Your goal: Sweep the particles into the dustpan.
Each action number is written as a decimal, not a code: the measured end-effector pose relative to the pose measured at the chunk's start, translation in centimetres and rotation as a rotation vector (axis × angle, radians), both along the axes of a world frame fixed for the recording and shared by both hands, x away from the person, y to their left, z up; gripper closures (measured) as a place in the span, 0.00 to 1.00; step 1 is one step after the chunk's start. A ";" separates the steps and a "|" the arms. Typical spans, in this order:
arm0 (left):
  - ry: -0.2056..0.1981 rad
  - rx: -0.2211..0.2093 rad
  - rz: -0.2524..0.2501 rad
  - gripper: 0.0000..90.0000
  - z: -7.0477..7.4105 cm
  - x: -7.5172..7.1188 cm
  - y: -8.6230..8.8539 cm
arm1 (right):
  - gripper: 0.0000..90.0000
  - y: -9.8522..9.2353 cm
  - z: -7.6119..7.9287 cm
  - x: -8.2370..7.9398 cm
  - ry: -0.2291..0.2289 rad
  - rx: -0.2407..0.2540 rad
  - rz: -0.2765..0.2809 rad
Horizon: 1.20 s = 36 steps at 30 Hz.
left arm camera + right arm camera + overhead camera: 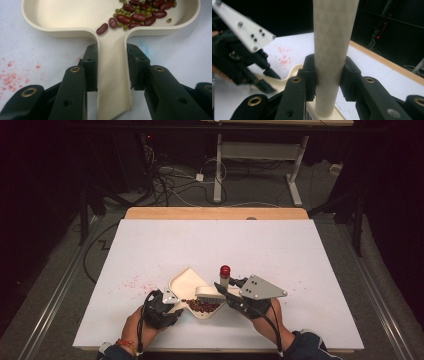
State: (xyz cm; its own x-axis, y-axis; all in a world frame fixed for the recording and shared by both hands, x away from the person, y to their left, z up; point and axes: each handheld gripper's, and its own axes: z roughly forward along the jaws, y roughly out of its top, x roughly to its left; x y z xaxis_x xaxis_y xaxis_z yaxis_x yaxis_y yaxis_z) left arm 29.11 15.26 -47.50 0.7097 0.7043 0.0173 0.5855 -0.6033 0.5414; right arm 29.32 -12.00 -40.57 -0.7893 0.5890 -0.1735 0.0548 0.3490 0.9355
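A cream dustpan [186,282] lies on the white table, with red and small green beans [202,306] piled at its near side. My left gripper [167,304] is shut on the dustpan's flat handle [112,82], and its jaws press both edges. The beans [137,15] lie just past the handle's neck. My right gripper [227,292] is shut on the round cream handle [334,37] of a small brush. The brush head [210,292] rests over the pan beside the beans, and its red-capped end [225,270] points up. In the right gripper view, the left gripper [249,70] is at the left.
Faint red stains [135,282] mark the table left of the pan. The white table top [250,245] stretches back to a wooden edge [215,213]. Cables and a desk frame [260,165] stand on the floor beyond.
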 end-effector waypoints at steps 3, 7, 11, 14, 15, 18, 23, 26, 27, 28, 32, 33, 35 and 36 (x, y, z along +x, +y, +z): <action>-0.009 0.000 0.002 0.71 0.1 0.0 -0.1 | 0.78 -0.1 0.5 0.6 -0.007 0.032 -0.024; -0.026 0.017 -0.007 0.71 0.1 -0.1 -0.2 | 0.78 0.6 0.3 1.5 -0.025 0.027 -0.057; -0.032 0.019 -0.007 0.71 0.1 -0.1 -0.3 | 0.78 1.8 -0.4 2.2 -0.041 0.009 -0.072; -0.027 0.015 -0.002 0.70 0.1 0.0 -0.3 | 0.78 2.6 -0.9 2.0 -0.024 0.014 -0.048; -0.027 0.013 -0.001 0.71 0.0 0.0 -0.3 | 0.78 2.9 -0.9 1.8 -0.023 0.008 -0.036; -0.025 0.008 0.000 0.70 0.0 0.2 -0.4 | 0.78 3.5 -0.8 1.2 -0.002 0.017 0.004; -0.033 0.009 -0.005 0.71 0.1 0.2 -0.6 | 0.78 3.7 -0.6 0.7 -0.006 0.002 0.023; -0.049 0.017 -0.011 0.71 0.2 0.2 -0.7 | 0.78 3.5 -0.3 1.4 -0.018 0.019 0.013; -0.056 0.023 -0.014 0.71 0.2 0.2 -0.8 | 0.78 3.5 -0.2 1.7 -0.018 0.025 0.020; -0.060 0.030 -0.016 0.71 0.2 0.2 -0.9 | 0.78 3.5 -0.2 1.9 -0.031 0.030 0.033; -0.068 0.035 -0.027 0.71 0.3 0.4 -1.0 | 0.78 4.0 -0.6 3.1 -0.068 0.047 0.070; -0.067 0.034 -0.028 0.71 0.2 0.4 -1.0 | 0.78 4.1 -0.8 3.5 -0.057 0.048 0.081; -0.057 0.028 -0.029 0.70 0.1 0.5 -1.0 | 0.78 4.2 -1.2 3.8 -0.042 0.050 0.113; -0.057 0.029 -0.032 0.70 0.0 0.5 -1.0 | 0.78 4.2 -1.3 3.8 -0.046 0.043 0.125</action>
